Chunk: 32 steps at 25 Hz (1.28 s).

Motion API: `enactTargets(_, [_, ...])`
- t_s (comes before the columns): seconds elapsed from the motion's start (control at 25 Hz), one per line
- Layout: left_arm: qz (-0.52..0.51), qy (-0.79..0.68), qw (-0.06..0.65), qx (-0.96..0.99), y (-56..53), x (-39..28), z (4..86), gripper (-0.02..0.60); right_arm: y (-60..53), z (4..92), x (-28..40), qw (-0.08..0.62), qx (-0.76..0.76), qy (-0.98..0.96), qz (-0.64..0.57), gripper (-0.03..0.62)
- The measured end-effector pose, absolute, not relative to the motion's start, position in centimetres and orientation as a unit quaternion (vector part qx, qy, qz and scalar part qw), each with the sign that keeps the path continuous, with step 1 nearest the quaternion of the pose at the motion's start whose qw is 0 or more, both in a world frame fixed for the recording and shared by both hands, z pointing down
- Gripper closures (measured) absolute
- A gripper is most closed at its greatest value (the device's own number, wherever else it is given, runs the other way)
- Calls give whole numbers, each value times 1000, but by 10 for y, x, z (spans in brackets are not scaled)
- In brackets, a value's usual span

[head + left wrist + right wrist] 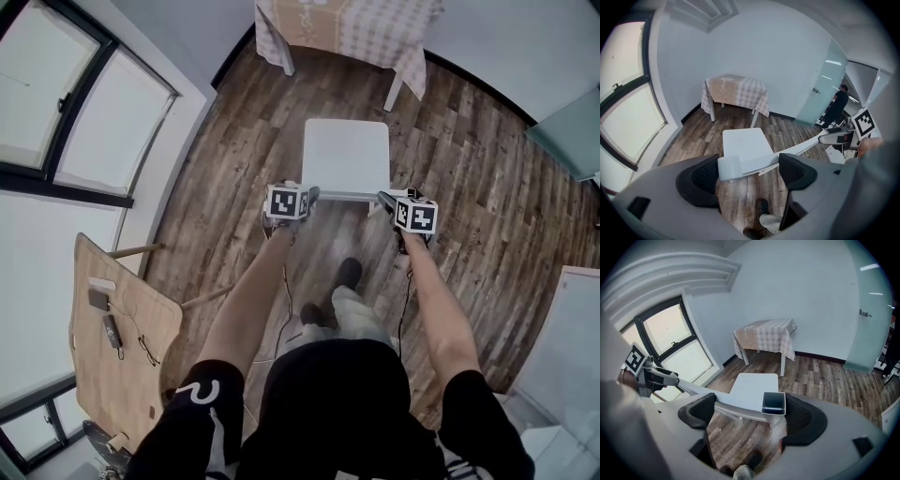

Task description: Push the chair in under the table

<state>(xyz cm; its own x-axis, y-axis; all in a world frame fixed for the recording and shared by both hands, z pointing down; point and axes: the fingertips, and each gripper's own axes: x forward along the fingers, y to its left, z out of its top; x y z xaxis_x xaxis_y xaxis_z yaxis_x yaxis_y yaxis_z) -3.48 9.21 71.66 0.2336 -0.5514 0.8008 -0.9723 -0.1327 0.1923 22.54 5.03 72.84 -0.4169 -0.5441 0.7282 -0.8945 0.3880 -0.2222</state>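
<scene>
Just behind the two tools, the person's shoe stands on the wooden floor. The left tool is released, its jaws wide apart around the left end of the white chair back rail. The right tool is released the same way, with the rail's hollow right end just inside its right jaw. The chair's seat stretches ahead of both tools. Beyond its front edge lies a strip of plank floor, then the counter, so the chair stands apart from it. The counter's checked cloth hangs down over white legs. The seat lines up roughly between the two front legs. Well off to the left of the left tool a plywood board leans below large windows. To the right of the right tool is a frosted glass door. A pale wall rises behind the counter.
</scene>
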Motion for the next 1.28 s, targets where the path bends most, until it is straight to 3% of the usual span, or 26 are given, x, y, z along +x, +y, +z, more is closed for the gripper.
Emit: enactTargets(1.28, [308, -601, 329, 660, -19, -64, 706, 189, -68, 723, 197, 287, 423, -802, 309, 109])
